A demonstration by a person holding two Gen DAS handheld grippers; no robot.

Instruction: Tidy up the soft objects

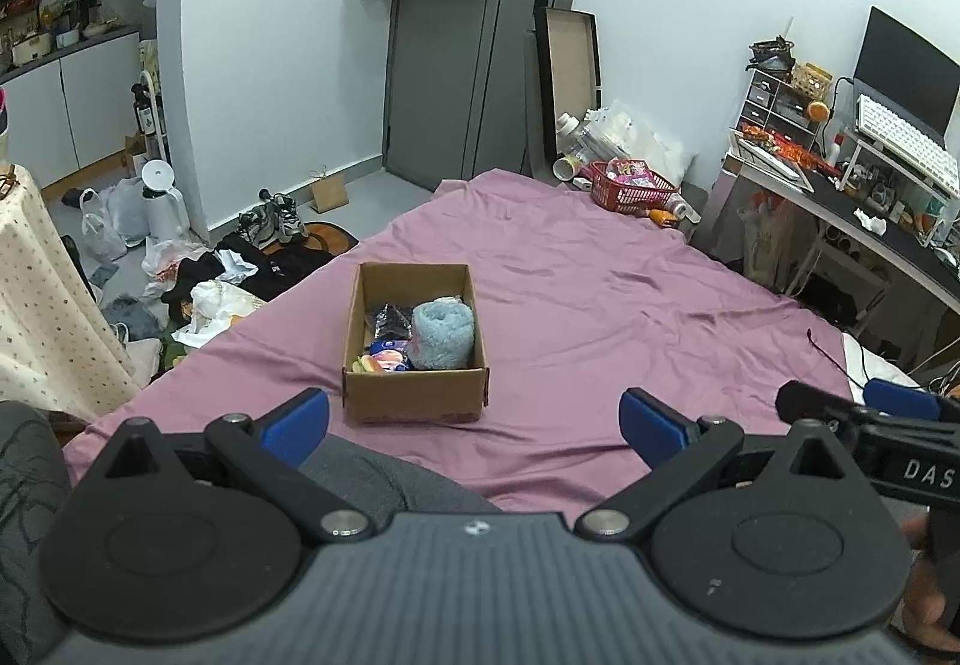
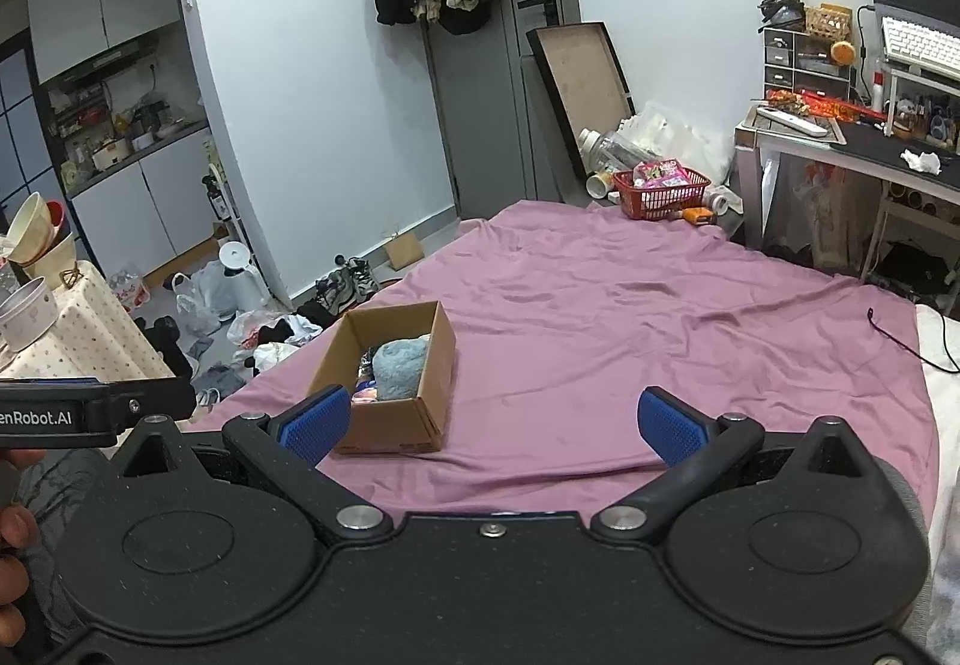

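Ahead we see the bed (image 1: 600, 305) in purple sheeting, with the cardboard box (image 1: 414, 395) on it holding a rolled blue towel (image 1: 443, 335) and small packets we cannot identify. Our left tool (image 1: 474, 425) and right tool (image 2: 492, 425) hover low, both spread wide, empty.

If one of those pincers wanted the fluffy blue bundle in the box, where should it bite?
Probably from above, across the rounded top of the blue rolled towel. The cardboard box walls it in on the sides, and small packets crowd one side; only its top lies exposed.
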